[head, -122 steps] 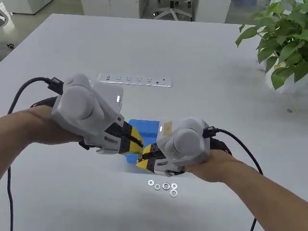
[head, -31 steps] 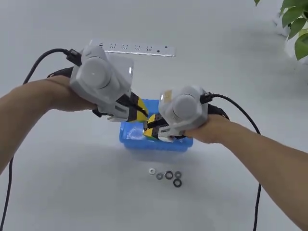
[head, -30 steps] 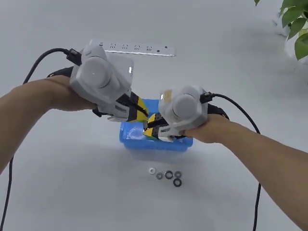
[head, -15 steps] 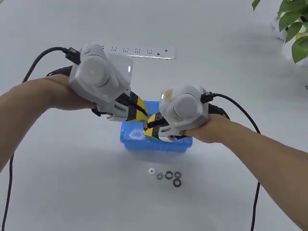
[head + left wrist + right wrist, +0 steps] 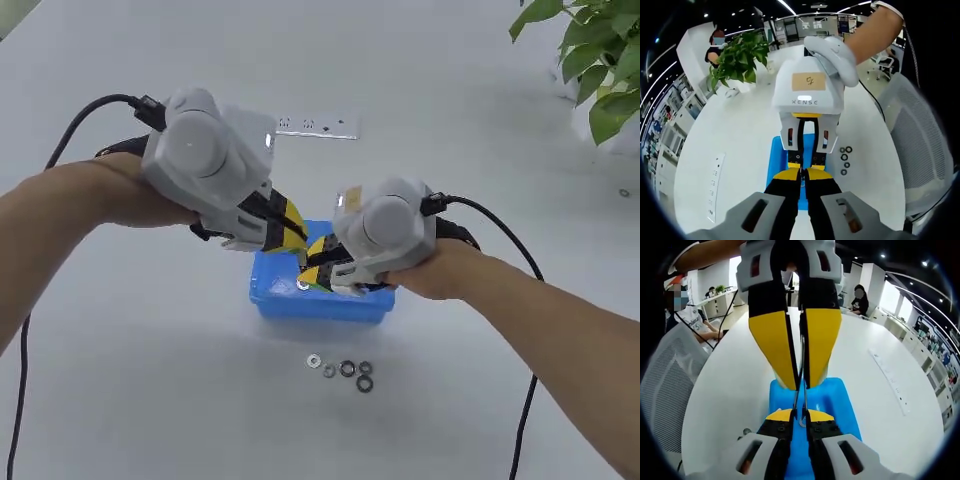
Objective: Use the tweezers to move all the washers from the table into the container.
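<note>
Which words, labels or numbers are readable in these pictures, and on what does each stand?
"XENSE": on the white body of the right gripper.
Handwritten mark on the tan sticker above it: unclear.
Marks on the power strip: too small to read.

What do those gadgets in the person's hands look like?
The left gripper and right gripper are rounded pale grey shells with black jaws tipped in yellow; each trails a black cable. The right one carries a tan sticker and the lettering XENSE. The forearms are bare of sleeves.
</note>
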A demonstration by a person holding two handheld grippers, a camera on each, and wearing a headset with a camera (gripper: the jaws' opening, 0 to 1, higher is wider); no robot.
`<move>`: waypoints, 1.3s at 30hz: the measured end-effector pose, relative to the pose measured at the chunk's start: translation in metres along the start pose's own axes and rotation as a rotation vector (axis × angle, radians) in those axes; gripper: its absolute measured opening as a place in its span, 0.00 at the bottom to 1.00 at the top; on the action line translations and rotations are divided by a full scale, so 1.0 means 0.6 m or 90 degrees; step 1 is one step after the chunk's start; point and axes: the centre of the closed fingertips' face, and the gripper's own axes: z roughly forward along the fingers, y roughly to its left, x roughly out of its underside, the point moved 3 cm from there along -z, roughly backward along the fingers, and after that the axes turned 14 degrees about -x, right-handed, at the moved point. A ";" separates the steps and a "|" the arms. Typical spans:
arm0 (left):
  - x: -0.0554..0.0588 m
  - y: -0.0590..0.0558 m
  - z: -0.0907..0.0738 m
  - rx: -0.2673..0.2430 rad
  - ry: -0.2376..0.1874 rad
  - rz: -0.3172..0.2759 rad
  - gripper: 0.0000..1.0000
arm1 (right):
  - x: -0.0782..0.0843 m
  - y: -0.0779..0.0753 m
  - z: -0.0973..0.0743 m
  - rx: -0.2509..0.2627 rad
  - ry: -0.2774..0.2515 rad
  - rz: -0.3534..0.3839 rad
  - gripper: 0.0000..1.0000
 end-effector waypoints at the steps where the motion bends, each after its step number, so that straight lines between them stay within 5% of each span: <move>1: -0.004 -0.001 -0.004 0.000 0.000 0.001 0.07 | -0.002 0.002 -0.002 0.001 -0.002 0.000 0.11; 18: -0.031 -0.031 -0.036 0.005 -0.001 0.016 0.07 | -0.021 0.044 -0.023 0.025 -0.020 0.000 0.11; 39: -0.020 -0.079 -0.026 0.023 0.003 0.006 0.07 | 0.006 0.089 -0.007 0.008 -0.007 0.008 0.11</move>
